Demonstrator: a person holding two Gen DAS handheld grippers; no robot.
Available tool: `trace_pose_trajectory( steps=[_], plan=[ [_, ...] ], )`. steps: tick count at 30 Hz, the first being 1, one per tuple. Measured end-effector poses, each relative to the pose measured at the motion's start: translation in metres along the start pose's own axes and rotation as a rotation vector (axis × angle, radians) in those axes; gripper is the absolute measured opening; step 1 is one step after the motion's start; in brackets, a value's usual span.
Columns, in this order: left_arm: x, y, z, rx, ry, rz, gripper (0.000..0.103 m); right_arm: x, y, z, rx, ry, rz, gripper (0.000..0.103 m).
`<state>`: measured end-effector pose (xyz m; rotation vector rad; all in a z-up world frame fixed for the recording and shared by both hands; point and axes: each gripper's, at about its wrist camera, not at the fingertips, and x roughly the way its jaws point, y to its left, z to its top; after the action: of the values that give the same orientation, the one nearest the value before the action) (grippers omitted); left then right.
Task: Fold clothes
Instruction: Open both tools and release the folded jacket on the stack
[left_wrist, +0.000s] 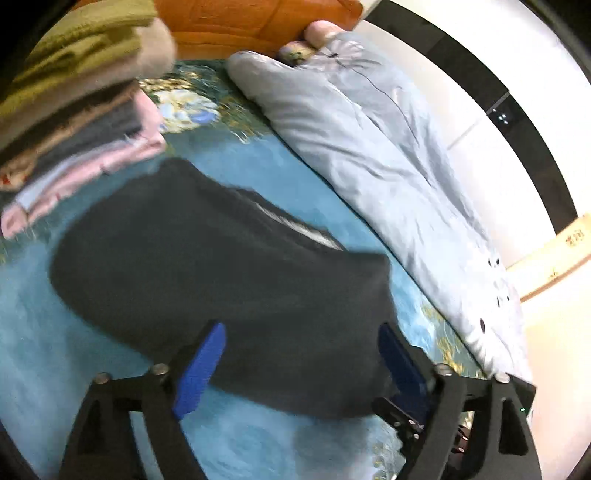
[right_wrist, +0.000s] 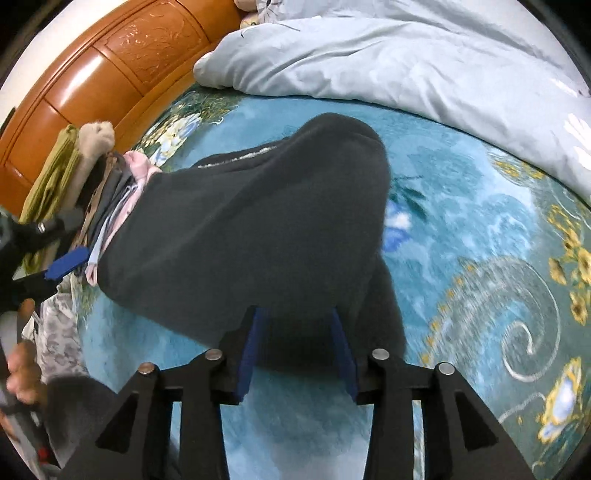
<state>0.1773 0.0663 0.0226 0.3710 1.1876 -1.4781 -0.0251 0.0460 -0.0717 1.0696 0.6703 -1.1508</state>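
Observation:
A dark grey garment (left_wrist: 207, 266) lies on the blue patterned bedspread (left_wrist: 33, 332), bunched and partly folded, with a white printed stripe along its far edge. My left gripper (left_wrist: 303, 347) is open, its blue pads either side of the garment's near edge. In the right wrist view the same garment (right_wrist: 258, 229) fills the middle. My right gripper (right_wrist: 297, 332) is open, its pads straddling the garment's near end. The left gripper (right_wrist: 66, 264) shows at the left edge there.
A stack of folded clothes (left_wrist: 74, 110), olive, beige, grey and pink, stands at the far left, next to the orange wooden headboard (right_wrist: 110, 66). A pale blue duvet (right_wrist: 406, 66) lies bunched along the bed's far side. A hand (right_wrist: 22, 373) shows at lower left.

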Motion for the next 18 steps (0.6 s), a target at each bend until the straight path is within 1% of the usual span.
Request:
trace_pose_trajectory(
  steps=[1,3,5,7,8,9,11,12,14,15,16,18],
  plan=[
    [0.005,-0.006,-0.013,0.003,0.013,0.017,0.090,-0.005,-0.005,-0.007,-0.001,-0.006,-0.013,0.049],
    [0.015,-0.019,-0.038,0.011,0.045,0.052,0.091,-0.015,-0.019,-0.023,-0.009,-0.021,-0.071,0.051],
    [0.023,-0.031,-0.055,0.051,0.113,0.111,0.091,-0.018,-0.030,-0.031,-0.006,-0.027,-0.117,0.052],
    [0.025,-0.040,-0.062,0.086,0.104,0.157,0.092,-0.018,-0.032,-0.036,0.001,-0.030,-0.130,0.052],
    [0.023,-0.045,-0.067,0.097,0.087,0.182,0.096,-0.018,-0.033,-0.038,0.005,-0.032,-0.137,0.052],
    [0.022,-0.050,-0.072,0.108,0.074,0.208,0.103,-0.017,-0.035,-0.041,0.008,-0.033,-0.144,0.052],
    [0.025,-0.057,-0.084,0.130,0.081,0.257,0.103,-0.017,-0.037,-0.045,0.015,-0.037,-0.157,0.052],
    [0.029,-0.059,-0.089,0.144,0.098,0.280,0.103,-0.017,-0.039,-0.048,0.018,-0.038,-0.164,0.052],
    [0.037,-0.060,-0.095,0.175,0.137,0.337,0.103,-0.016,-0.041,-0.053,0.025,-0.042,-0.178,0.072],
    [0.042,-0.058,-0.095,0.181,0.154,0.369,0.103,-0.016,-0.043,-0.055,0.029,-0.044,-0.184,0.077],
    [0.045,-0.054,-0.095,0.174,0.165,0.384,0.103,-0.016,-0.044,-0.057,0.032,-0.045,-0.191,0.079],
    [0.051,-0.042,-0.095,0.127,0.194,0.393,0.103,-0.016,-0.047,-0.062,0.039,-0.049,-0.205,0.080]
  ],
)
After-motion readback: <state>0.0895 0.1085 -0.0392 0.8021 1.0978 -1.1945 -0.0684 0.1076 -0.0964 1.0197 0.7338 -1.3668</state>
